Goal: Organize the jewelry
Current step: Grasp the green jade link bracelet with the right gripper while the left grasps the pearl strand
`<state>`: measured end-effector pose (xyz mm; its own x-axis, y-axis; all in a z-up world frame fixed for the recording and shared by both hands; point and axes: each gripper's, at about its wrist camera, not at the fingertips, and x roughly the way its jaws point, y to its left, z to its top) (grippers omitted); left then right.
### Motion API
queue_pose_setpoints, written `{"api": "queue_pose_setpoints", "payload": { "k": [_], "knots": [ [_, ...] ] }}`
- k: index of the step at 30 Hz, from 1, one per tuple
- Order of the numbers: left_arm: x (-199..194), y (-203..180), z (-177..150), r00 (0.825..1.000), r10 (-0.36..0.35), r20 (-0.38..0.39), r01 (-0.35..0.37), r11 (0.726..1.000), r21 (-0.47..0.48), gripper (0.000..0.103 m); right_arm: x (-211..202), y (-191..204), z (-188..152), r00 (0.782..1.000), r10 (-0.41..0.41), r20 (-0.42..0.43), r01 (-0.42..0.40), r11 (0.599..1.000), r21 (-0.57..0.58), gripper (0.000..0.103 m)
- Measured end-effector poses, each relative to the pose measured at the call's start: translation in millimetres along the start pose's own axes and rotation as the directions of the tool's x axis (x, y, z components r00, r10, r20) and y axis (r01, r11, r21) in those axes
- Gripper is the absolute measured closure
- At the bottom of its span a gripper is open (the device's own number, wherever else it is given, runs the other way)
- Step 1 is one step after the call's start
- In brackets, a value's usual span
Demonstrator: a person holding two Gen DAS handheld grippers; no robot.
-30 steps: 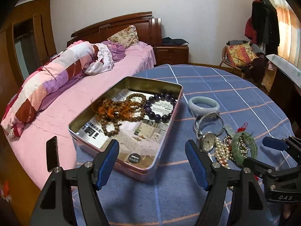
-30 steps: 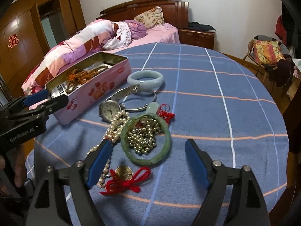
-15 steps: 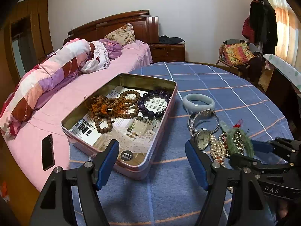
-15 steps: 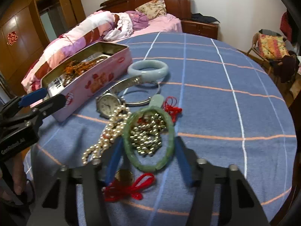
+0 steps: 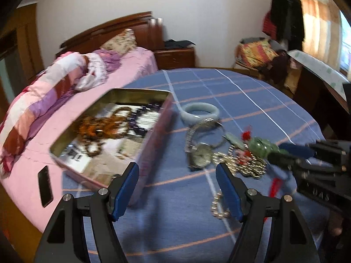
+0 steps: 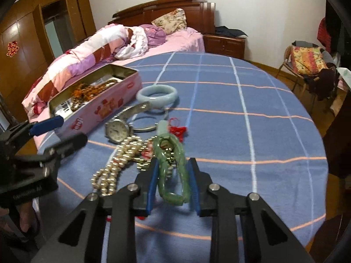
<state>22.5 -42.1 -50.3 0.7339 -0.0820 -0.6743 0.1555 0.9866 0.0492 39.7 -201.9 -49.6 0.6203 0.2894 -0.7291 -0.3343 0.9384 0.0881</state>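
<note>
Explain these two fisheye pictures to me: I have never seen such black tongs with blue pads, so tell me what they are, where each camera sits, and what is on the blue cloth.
There is no robot here. A person holds a two-finger tool in each hand, and each tool has a camera looking along its jaws.

One picture comes from the left gripper; its jaws are open and hold nothing. The other comes from the right gripper; its jaws are closing around a green bangle, which is tilted up between them.

On the blue checked tablecloth lie a pink tin with bead bracelets inside, a pale bangle, a wristwatch and a pearl strand.
</note>
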Motion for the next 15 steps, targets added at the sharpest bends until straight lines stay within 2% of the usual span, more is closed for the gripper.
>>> {"api": "queue_pose_setpoints", "payload": {
  "k": [4,10,15],
  "knots": [
    [9.2,-11.8,0.5,0.999,-0.044,-0.03,0.045,0.999,0.031,0.03,0.2,-12.0,-3.3,1.0,-0.018,-0.009,0.019,1.0,0.021,0.072],
    [23.0,-18.7,-1.9,0.989,-0.118,-0.087,0.121,0.992,0.023,0.03,1.8,-19.7,-12.5,0.999,-0.019,-0.03,0.02,0.999,0.025,0.069],
    [29.0,-19.6,-3.9,0.982,-0.149,-0.114,0.151,0.988,0.013,0.033,3.3,-19.3,-15.7,0.999,-0.015,-0.039,0.016,1.0,0.018,0.069]
  ]
}}
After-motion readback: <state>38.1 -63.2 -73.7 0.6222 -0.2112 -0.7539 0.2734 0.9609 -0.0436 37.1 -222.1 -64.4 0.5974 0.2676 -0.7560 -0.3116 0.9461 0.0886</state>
